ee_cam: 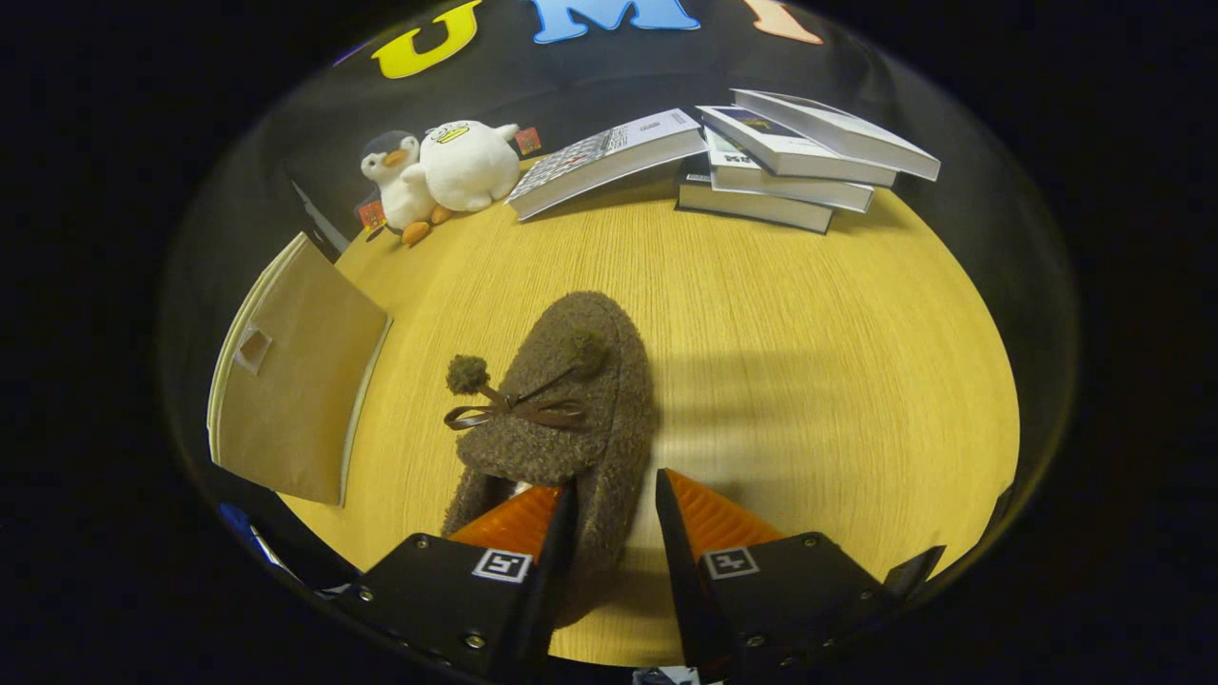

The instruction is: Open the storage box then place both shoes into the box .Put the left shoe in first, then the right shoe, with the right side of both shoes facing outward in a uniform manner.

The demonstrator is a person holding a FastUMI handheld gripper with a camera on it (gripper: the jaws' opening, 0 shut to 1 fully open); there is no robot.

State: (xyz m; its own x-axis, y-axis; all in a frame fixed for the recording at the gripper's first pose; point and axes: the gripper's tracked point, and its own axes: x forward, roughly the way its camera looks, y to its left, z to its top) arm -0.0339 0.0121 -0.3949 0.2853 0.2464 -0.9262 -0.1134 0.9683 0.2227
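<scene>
Slipper lies mid-table, its heel wall between the gripper's spread fingers, one inside the opening, not yet pinching. Storage box sits at the table's left edge. Soft fleece could slip from a shallow grip.

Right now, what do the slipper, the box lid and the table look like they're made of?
Slipper: curly, fleece-like brown fabric, matte, with a pompom and a thin glossy ribbon bow. One finger sits inside its opening, the other outside the side wall; fingers straddle it, grip unconfirmed. Box lid: tan, flat, matte, probably fabric-covered board. Table: light wood grain, likely laminate.
</scene>
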